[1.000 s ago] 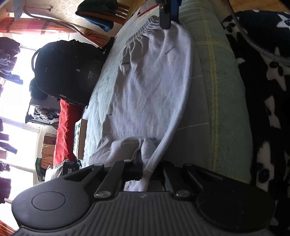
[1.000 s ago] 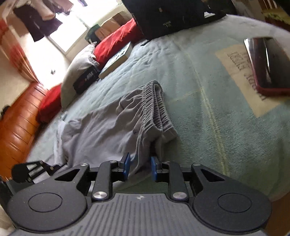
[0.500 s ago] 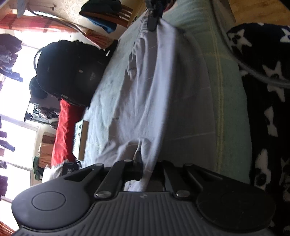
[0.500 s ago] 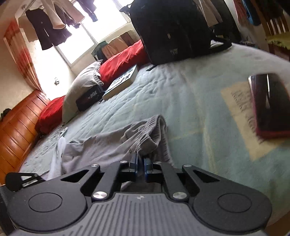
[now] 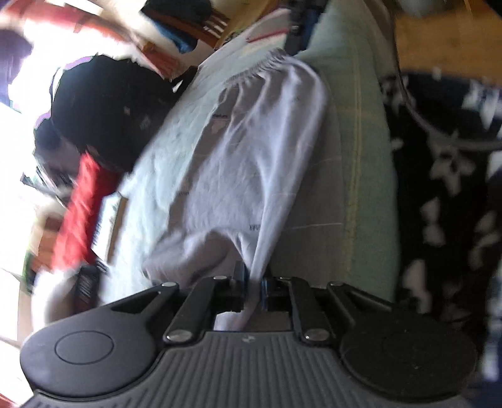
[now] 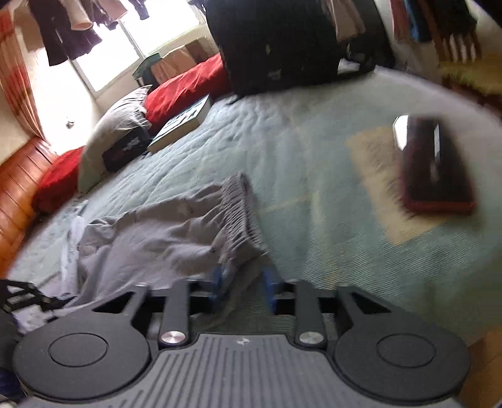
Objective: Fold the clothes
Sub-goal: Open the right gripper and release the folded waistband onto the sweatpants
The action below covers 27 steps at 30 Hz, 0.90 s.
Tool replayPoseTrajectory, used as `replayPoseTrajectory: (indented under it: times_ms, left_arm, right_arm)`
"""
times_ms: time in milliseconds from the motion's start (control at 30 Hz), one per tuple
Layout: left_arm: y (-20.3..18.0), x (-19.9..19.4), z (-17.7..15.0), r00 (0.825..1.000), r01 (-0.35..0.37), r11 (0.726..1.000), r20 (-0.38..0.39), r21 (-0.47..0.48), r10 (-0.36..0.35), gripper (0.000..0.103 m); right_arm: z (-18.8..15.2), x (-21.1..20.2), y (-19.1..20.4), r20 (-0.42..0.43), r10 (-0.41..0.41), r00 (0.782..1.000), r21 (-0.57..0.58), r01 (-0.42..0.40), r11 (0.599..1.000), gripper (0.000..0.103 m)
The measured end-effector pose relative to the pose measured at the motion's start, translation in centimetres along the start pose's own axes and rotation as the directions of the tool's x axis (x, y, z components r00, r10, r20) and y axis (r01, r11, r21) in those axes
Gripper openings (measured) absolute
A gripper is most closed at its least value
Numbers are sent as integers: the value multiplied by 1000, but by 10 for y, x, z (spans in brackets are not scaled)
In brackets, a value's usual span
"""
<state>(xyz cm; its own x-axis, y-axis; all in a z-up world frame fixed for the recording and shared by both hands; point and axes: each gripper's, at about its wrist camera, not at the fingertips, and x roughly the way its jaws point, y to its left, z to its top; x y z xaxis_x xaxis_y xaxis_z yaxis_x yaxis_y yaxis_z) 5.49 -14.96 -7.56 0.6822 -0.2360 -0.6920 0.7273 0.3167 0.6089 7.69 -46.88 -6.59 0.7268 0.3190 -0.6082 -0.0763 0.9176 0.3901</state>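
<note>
Grey shorts (image 5: 251, 157) lie spread along the pale green bedcover (image 5: 360, 157). My left gripper (image 5: 253, 282) has a leg-end fold of the shorts running taut between its pads; its jaws are opening and the cloth still fills the narrow gap. My right gripper (image 6: 243, 282) is at the gathered waistband (image 6: 241, 213); its jaws are opening and stand apart, with loose cloth (image 6: 157, 238) lying against the left blue pad only. The right gripper (image 5: 298, 28) also shows at the far waistband end in the left wrist view. The left gripper (image 6: 18, 295) peeks in at the left edge.
A red-cased phone (image 6: 433, 169) lies on the bedcover (image 6: 313, 150) to the right. A black backpack (image 6: 276, 47), a book (image 6: 182, 122), red pillows (image 6: 188, 88) and a grey pillow (image 6: 116, 125) sit at the far side. Black star-patterned fabric (image 5: 445, 188) borders the bed.
The right jaws closed on the waistband, then opened again. The shorts were pulled taut and now lie spread wider. The left pads have parted slightly. Both views are blurred by motion.
</note>
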Motion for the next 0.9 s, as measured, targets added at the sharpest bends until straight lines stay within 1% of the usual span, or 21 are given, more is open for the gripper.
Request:
replayPoseTrajectory:
  times_ms: [67,100,133,167,200,267,333,367,433,500,567,633,667,733,767,800,833,867,900]
  left_arm:
    - [18,-16,-7,995,100,989,27,-106,-97,20]
    - [27,-24,-10,989,144,977,47,-158,-138,21]
    - [35,-31,-13,984,174,963,70,-205,-163,21]
    - [43,-37,-14,981,188,952,93,-241,-170,23]
    - [48,-41,-12,981,185,945,114,-269,-160,26]
    - [55,-38,-3,984,153,943,136,-295,-117,29]
    - [55,-25,10,981,155,938,159,-310,-110,29]
    - [54,-16,16,979,167,932,167,-322,-118,30]
    - [49,7,26,975,204,909,163,-364,-154,29]
    - [42,26,28,968,246,887,153,-391,-201,29]
    - [31,34,21,962,274,864,133,-422,-239,29]
    - [24,33,10,959,283,837,145,-468,-243,30]
    - [23,29,6,959,285,823,154,-491,-240,30]
    - [29,21,-1,953,302,783,165,-544,-253,36]
    - [34,17,-4,949,314,755,174,-576,-263,42]
    - [39,13,-8,946,322,731,184,-601,-266,46]
    - [46,7,-13,945,326,709,197,-626,-261,47]
    - [53,2,-19,944,330,685,211,-649,-255,51]
    - [60,-4,-25,943,331,662,223,-672,-246,58]
  right_arm:
    - [2,-16,8,35,-15,999,-49,17,999,41]
    - [3,-24,13,52,-17,998,-74,21,997,41]
    - [5,-30,19,68,2,998,-99,5,995,41]
    - [7,-33,27,77,21,997,-123,-11,992,41]
    - [8,-34,35,83,39,996,-150,-26,988,42]
    - [7,-23,55,70,68,995,-215,-52,975,42]
    - [3,-3,73,38,73,997,-273,-60,960,42]
    - [-1,10,81,16,67,998,-300,-59,952,42]
    - [-12,32,92,-22,42,999,-347,-47,937,42]
    - [-25,47,94,-49,-16,999,-381,-4,925,42]
    - [-36,45,89,-35,-19,999,-388,4,921,42]
    - [-46,43,84,-24,-21,1000,-392,10,920,43]
    - [-45,41,81,-25,-17,1000,-373,6,928,44]
    - [-44,40,78,-25,-11,1000,-345,2,939,46]
    - [-44,40,78,-25,-10,1000,-336,1,942,48]
    - [-44,41,80,-25,-10,1000,-337,1,942,53]
    - [-45,41,82,-25,-10,1000,-338,1,941,60]
    - [-47,41,86,-24,-9,1000,-345,0,939,63]
    - [-49,41,89,-23,-9,1000,-352,0,936,70]
